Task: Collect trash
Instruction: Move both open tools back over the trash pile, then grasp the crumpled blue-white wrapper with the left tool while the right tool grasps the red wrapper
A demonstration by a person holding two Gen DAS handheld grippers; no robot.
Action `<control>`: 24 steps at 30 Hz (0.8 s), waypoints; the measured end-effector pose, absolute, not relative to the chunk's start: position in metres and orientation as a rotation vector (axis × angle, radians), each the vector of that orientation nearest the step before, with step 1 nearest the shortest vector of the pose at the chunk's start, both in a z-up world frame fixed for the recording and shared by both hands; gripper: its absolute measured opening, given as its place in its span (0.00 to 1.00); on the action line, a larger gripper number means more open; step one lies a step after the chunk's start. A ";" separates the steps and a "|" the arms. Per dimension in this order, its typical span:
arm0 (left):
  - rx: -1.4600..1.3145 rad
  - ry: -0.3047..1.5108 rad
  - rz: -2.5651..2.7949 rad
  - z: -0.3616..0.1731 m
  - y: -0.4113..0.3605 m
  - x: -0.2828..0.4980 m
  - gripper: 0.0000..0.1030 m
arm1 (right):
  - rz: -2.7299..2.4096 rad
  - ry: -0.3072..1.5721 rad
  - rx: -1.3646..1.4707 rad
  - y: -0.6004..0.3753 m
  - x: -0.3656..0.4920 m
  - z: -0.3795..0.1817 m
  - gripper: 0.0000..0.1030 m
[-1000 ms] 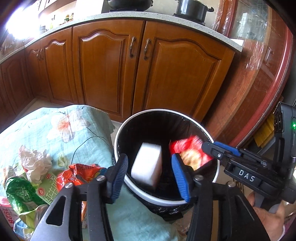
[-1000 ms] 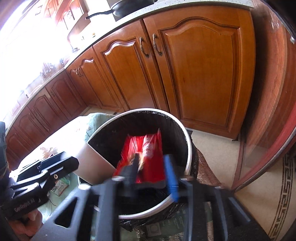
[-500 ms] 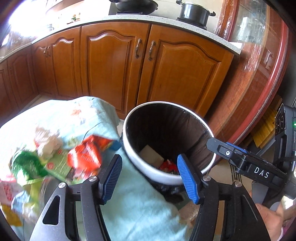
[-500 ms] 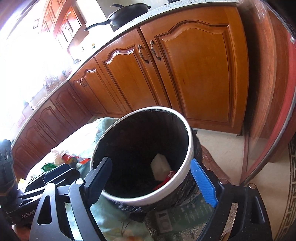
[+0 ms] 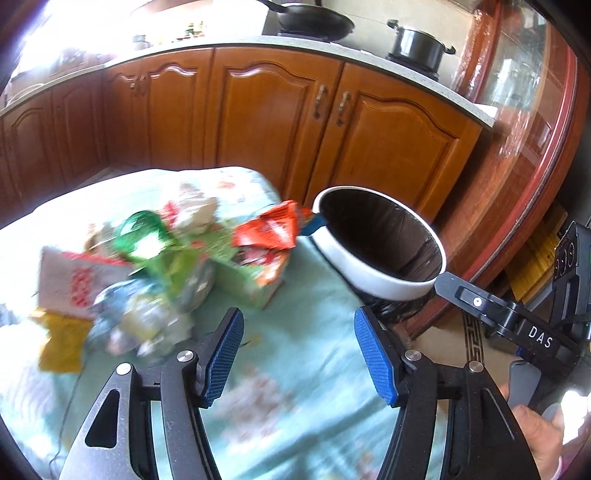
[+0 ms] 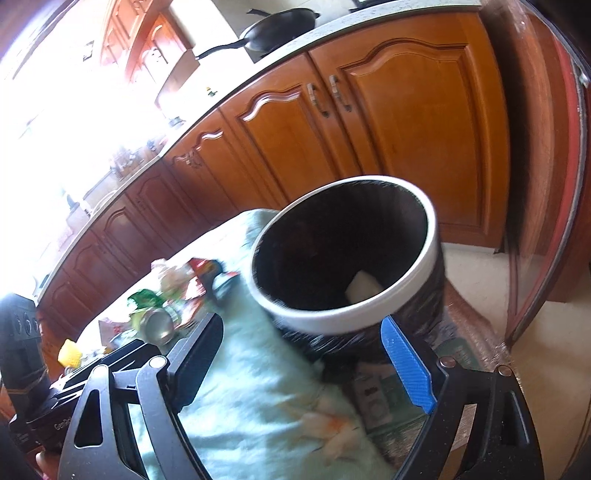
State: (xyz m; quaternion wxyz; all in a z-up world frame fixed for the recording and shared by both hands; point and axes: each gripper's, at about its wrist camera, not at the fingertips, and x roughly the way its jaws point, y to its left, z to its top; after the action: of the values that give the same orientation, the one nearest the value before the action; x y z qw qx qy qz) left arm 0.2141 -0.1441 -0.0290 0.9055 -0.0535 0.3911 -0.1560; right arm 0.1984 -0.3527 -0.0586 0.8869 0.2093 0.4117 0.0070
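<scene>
The trash bin [image 5: 369,282] has a white rim and a black liner and stands beside the table at the right. A white box [image 6: 364,288] lies inside it. Loose trash sits on the teal cloth [image 5: 314,314]: a red wrapper [image 5: 269,232], a green wrapper [image 5: 144,236], a red-and-white carton [image 5: 74,284] and crumpled paper [image 5: 195,214]. My left gripper [image 5: 299,354] hovers open over bare cloth, right of the pile. My right gripper [image 6: 301,363] is open, just short of the bin [image 6: 332,321], with nothing between its fingers.
Wooden cabinets [image 5: 266,118] run behind the table, with a pan [image 5: 314,20] and a pot [image 5: 419,46] on the counter. A glass-fronted cabinet [image 5: 517,110] stands at the right. A metal can [image 6: 159,326] lies in the pile. Patterned floor [image 6: 535,350] shows right of the bin.
Both grippers opened and dropped their loads, a white box and a red wrapper, into the bin. Both then swung left, away from the bin and toward the pile.
</scene>
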 end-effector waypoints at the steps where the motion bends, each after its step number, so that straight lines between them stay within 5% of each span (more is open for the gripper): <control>1: -0.110 0.803 -0.311 -0.027 -0.138 0.206 0.60 | 0.025 0.857 0.430 -0.346 0.196 -0.058 0.86; 24: -0.235 0.807 -0.182 -0.013 -0.063 0.162 0.60 | 0.168 0.858 0.342 -0.265 0.205 -0.050 0.86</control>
State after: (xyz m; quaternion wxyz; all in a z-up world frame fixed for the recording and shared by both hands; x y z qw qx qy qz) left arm 0.1622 -0.0627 -0.0135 0.9089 -0.1139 0.3914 -0.0881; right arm 0.2050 -0.2647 -0.0504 0.8919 0.1646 0.4133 0.0809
